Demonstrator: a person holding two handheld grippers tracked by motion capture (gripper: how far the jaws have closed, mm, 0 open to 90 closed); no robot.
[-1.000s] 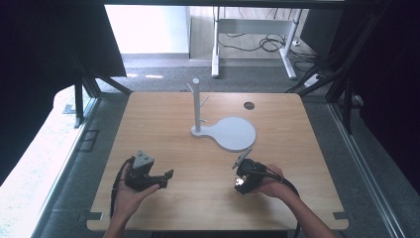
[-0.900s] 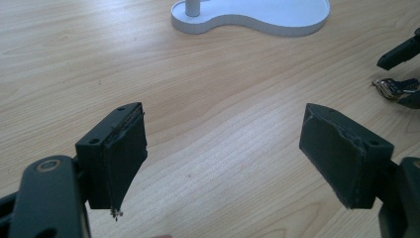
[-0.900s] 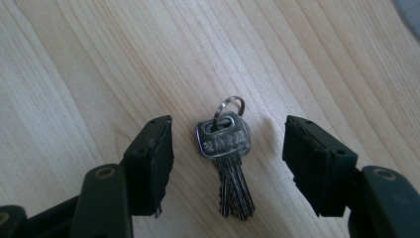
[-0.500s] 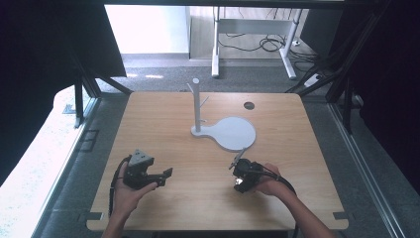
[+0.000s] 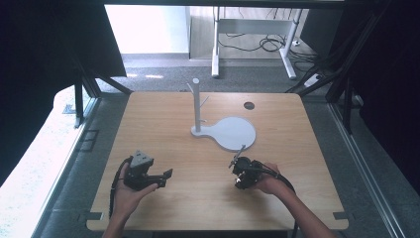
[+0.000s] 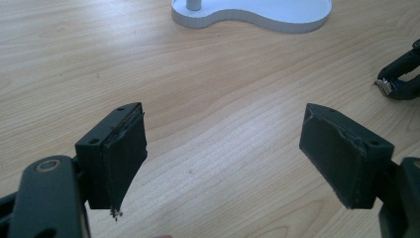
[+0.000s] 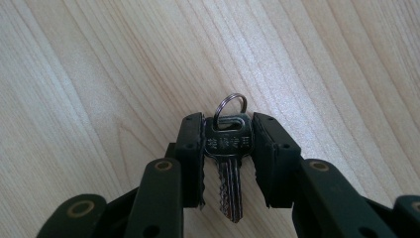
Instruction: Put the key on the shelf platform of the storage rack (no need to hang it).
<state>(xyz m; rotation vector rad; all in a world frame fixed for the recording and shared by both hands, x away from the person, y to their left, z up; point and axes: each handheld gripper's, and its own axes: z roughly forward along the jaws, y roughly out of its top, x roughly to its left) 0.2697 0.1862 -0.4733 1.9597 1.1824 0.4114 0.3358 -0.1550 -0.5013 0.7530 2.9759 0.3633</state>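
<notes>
The right gripper [image 7: 228, 163] was pinching a key [image 7: 229, 148] by its head, the two jaws pressed against the head's flat sides, the toothed blade pointing back toward the hand and a small ring [image 7: 231, 105] standing out past the jaw tips. Under it lay only the bare wood of the desk [image 7: 99, 74], so the pick-up looked finished and the key was carried clear of the surface, though how high could not be told. In the high view that gripper [image 5: 236, 163] sat near the person's edge of the desk, with the key's ring end aimed forward. The left gripper [image 6: 223, 158] was spread wide with nothing between its jaws, hovering low over the desk and taking no part; off to its right the other gripper's tips [image 6: 398, 79] were just visible. Ahead of both, well apart from the key, stood a white stand [image 5: 229, 133] with a flat round base and an upright post [image 5: 196, 104] bearing short pegs. Judging by this, the remaining work was probably to carry the key forward and hang its ring on a peg; none of that had been done.
</notes>
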